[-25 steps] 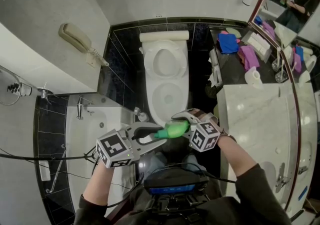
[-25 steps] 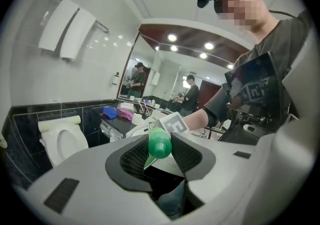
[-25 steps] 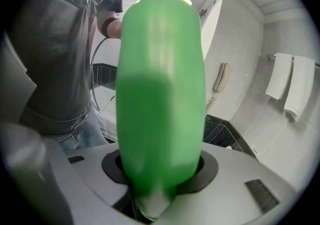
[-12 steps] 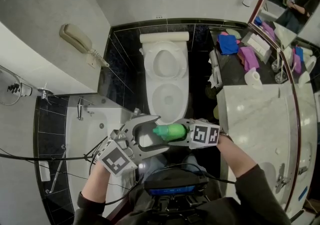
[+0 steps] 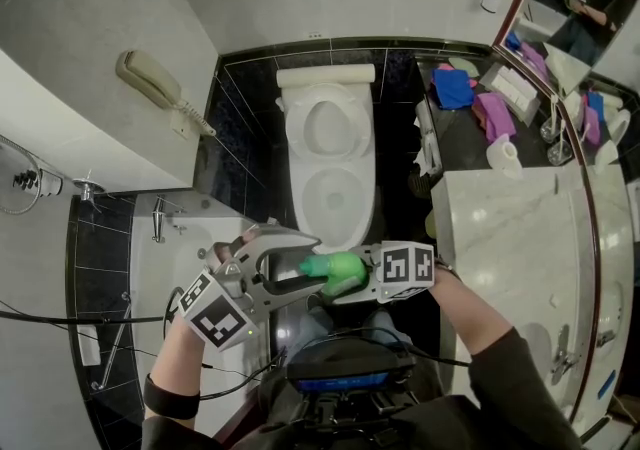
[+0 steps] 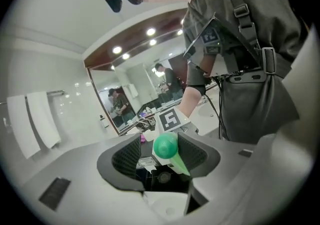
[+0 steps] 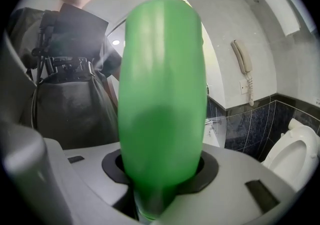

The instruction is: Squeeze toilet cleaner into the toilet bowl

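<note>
Green bottle level, nozzle leftward

The bottle is smooth green plastic, the toilet glossy white ceramic, the wall tiles polished black.

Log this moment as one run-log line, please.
right gripper: shut on green plastic cleaner bottle | left gripper: jaws just closing, green cap between, ungripped
</note>
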### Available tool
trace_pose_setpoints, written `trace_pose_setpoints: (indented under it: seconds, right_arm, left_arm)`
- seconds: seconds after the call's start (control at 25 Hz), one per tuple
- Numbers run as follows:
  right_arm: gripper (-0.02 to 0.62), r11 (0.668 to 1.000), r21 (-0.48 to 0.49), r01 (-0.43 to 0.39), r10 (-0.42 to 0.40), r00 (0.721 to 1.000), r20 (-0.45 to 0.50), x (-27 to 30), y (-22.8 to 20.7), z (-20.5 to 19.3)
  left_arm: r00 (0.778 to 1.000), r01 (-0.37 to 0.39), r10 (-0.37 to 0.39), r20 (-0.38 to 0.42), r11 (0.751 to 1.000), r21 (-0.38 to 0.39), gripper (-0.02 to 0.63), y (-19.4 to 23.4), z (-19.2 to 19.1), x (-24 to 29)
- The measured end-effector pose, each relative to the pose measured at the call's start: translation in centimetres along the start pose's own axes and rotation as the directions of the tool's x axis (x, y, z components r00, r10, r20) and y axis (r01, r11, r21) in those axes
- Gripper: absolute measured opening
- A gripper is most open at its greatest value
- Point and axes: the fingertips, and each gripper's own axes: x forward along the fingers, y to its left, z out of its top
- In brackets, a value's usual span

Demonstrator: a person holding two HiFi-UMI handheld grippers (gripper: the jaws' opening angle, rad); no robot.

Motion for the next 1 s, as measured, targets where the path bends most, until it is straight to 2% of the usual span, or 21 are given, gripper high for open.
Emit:
trace_pose_setpoints:
  seconds: [0.16,0.28,0.4,0.52,0.6,0.76,0.88,1.0]
  right_arm:
    - [0.189,1.000,0.004,-0.001,0.001,1.000,0.004,-0.2,-0.1,0.3]
    - [0.189,1.000,-0.010,0.016,-0.017,1.000,-0.026,-0.5,-0.4,0.0]
    - [0.189,0.997,-0.040,0.072,-0.074,0.996,-0.050,-0.7,-1.1,-0.5]
    - [0.189,0.984,-0.091,0.153,-0.160,0.984,-0.077,-1.1,-2.5,-1.0]
    - [0.189,0.966,-0.138,0.219,-0.233,0.968,-0.095,-1.5,-3.6,-1.7]
    - [0.189,0.900,-0.249,0.357,-0.395,0.910,-0.123,-2.7,-6.0,-3.2]
    - [0.189,0.861,-0.301,0.410,-0.465,0.875,-0.136,-3.3,-6.9,-3.6]
    - [0.189,0.838,-0.325,0.439,-0.501,0.854,-0.138,-3.6,-7.4,-3.8]
  left_arm:
    - [1.000,0.017,-0.017,0.014,1.000,-0.011,0.161,-0.4,0.1,0.2]
    - [0.999,0.038,-0.037,0.017,0.998,-0.045,0.156,-0.5,-0.1,0.3]
    - [0.998,0.059,-0.056,0.028,0.991,-0.124,0.153,-0.6,-0.2,0.5]
    - [0.997,0.068,-0.061,0.036,0.969,-0.238,0.152,-0.5,-0.6,0.7]
    - [0.998,0.068,-0.057,0.042,0.938,-0.340,0.152,-0.4,-0.9,0.9]
    - [0.997,0.074,-0.050,0.057,0.820,-0.568,0.150,-0.5,-2.6,1.4]
    - [0.998,0.056,-0.024,0.058,0.759,-0.648,0.150,-0.7,-4.6,1.5]
    - [0.998,0.050,-0.014,0.057,0.694,-0.718,0.150,-0.8,-4.9,1.6]
